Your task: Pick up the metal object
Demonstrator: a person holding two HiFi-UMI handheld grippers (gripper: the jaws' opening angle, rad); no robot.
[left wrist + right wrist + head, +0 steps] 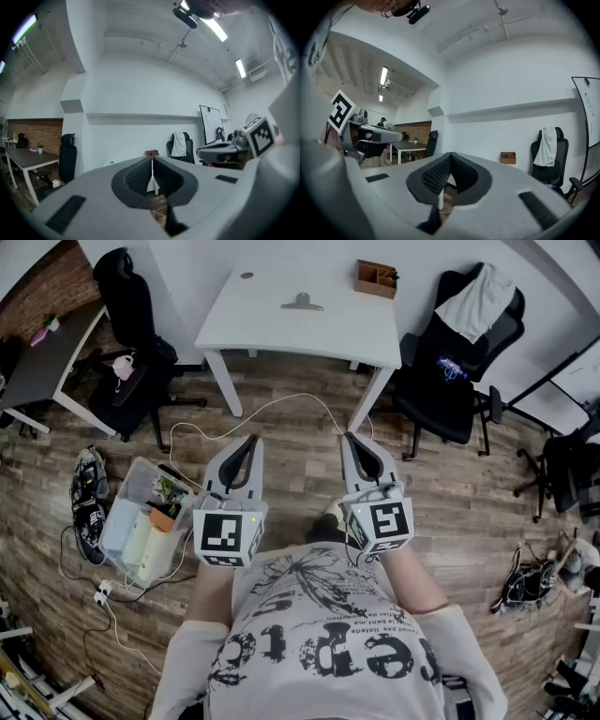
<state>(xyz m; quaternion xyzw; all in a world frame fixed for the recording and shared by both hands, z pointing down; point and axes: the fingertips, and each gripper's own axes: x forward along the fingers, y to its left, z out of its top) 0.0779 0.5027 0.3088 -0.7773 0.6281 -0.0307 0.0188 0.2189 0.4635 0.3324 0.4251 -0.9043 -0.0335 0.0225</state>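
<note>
The metal object [302, 303], a grey clip-like piece, lies on the white table [272, 324] at the far side of the room. My left gripper [251, 440] and right gripper [349, 437] are held side by side above the wooden floor, well short of the table, both pointing toward it. In the left gripper view the jaws [152, 159] meet at the tips with nothing between them. The right gripper's jaws [451, 157] are likewise shut and empty. From either gripper view the metal object is hidden.
A small wooden box [375, 279] sits on the table's right corner. Black office chairs [464, 352] [131, 343] flank the table. On the floor at left are a clear plastic bin [145, 517], shoes [87, 502] and a white cable [281, 409]. A dark desk [47, 362] stands far left.
</note>
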